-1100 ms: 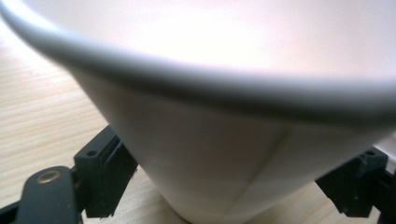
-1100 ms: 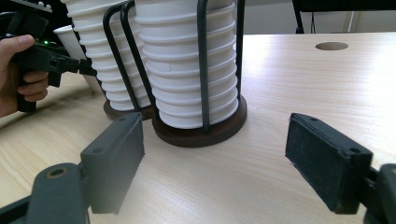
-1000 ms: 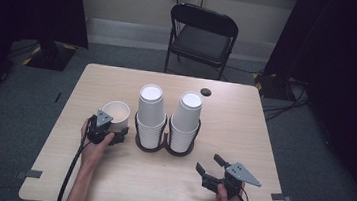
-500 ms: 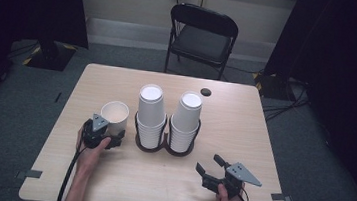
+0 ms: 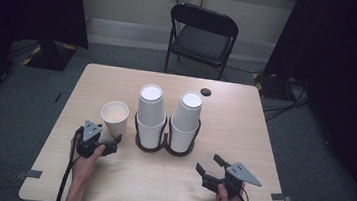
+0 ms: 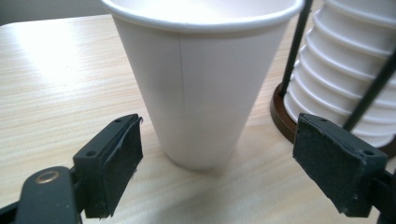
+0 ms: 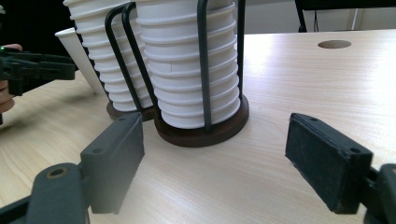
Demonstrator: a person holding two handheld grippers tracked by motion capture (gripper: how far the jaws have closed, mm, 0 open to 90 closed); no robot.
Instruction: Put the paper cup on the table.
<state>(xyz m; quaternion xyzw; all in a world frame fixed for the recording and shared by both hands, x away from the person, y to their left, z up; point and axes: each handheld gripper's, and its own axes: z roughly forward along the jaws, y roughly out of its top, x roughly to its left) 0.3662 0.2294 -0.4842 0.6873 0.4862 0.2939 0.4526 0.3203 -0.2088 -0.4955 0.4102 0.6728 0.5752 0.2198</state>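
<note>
paper cup stands free before spread left jaws; right gripper view shows spread jaws facing cup stacks.

no readable text, labels, brands or numbers anywhere. the paper cup is plain white, as are the stacked cups. the gripper pads carry no markings. the table surface is bare wood grain, no print.
</note>
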